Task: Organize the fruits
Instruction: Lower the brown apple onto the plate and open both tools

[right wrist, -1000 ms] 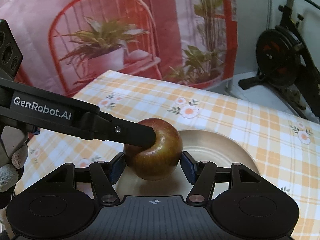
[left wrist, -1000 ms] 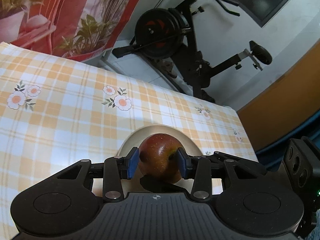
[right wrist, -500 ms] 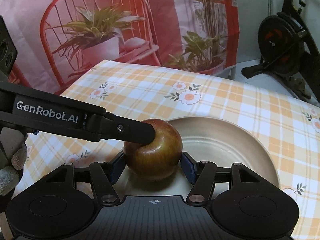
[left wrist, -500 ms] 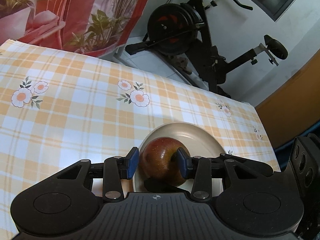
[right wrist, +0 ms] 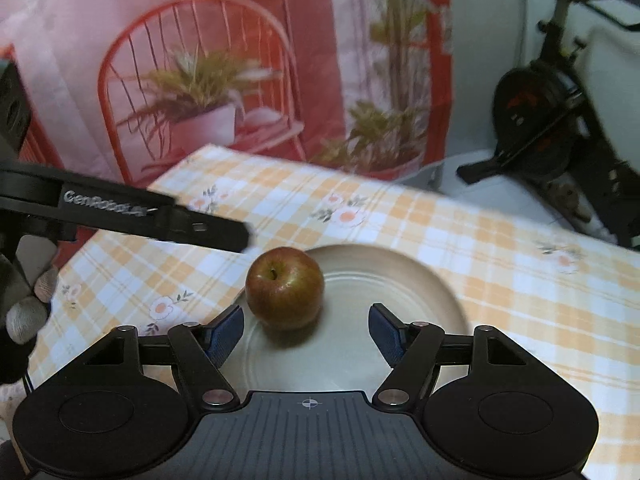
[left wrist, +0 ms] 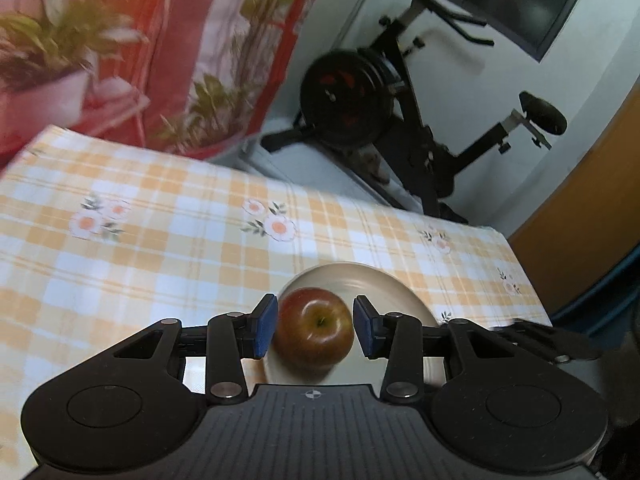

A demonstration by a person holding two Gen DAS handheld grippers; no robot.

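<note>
A red-brown apple (right wrist: 285,288) stands stem up on the left part of a beige plate (right wrist: 400,264). My right gripper (right wrist: 306,334) hangs just short of it. Its jaws are opening, and the blue pads stand wide and clear of the fruit, with nothing between them. In the right wrist view my left gripper's finger (right wrist: 200,228) hovers up and left of the apple, not touching it. From the left wrist view, the left gripper (left wrist: 314,330) is a little open and empty. The apple (left wrist: 314,316) shows through its gap, lower down on the plate (left wrist: 380,280).
The table wears an orange checked cloth with flowers (right wrist: 520,300). A gloved hand (right wrist: 28,312) holds the left gripper at the left edge. Behind the table hangs a red cloth with printed plants (right wrist: 200,100). An exercise bike (left wrist: 360,112) stands past the far right corner.
The right gripper's pads have come off the apple and spread apart as it drew back. The left gripper's finger has lifted off the top of the apple. The apple stays on the plate.
</note>
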